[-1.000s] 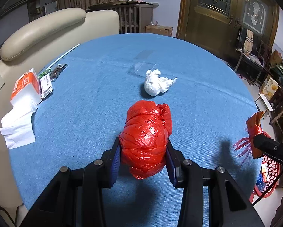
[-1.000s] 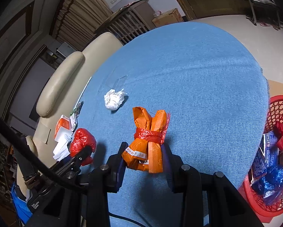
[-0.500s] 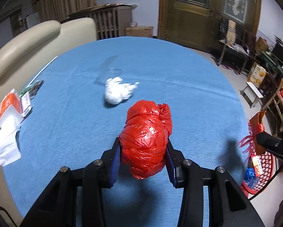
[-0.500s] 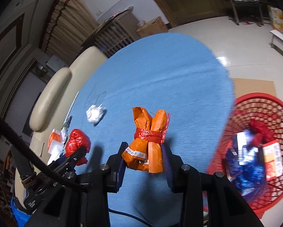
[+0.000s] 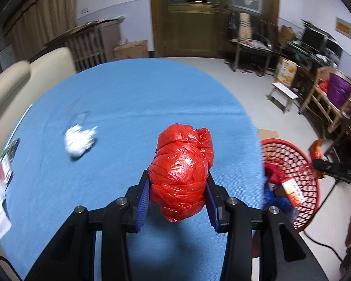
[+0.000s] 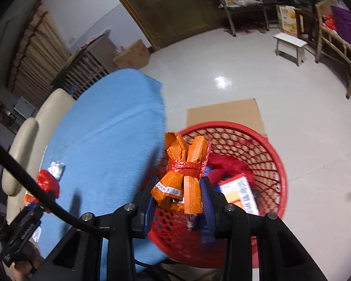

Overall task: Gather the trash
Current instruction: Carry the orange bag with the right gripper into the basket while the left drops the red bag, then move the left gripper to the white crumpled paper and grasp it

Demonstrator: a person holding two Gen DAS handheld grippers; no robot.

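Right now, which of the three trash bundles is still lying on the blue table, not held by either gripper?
The crumpled white paper wad; the red plastic bag is in the left gripper, the orange wrapper bundle in the right.

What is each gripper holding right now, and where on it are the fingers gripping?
The left gripper squeezes a red plastic bag around its lower middle. The right gripper pinches an orange wrapper bundle at its lower half, below the red tie.

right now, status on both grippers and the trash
Left gripper shut on red bag, over the table. Right gripper shut on orange bundle, above red basket. Nothing in the way.
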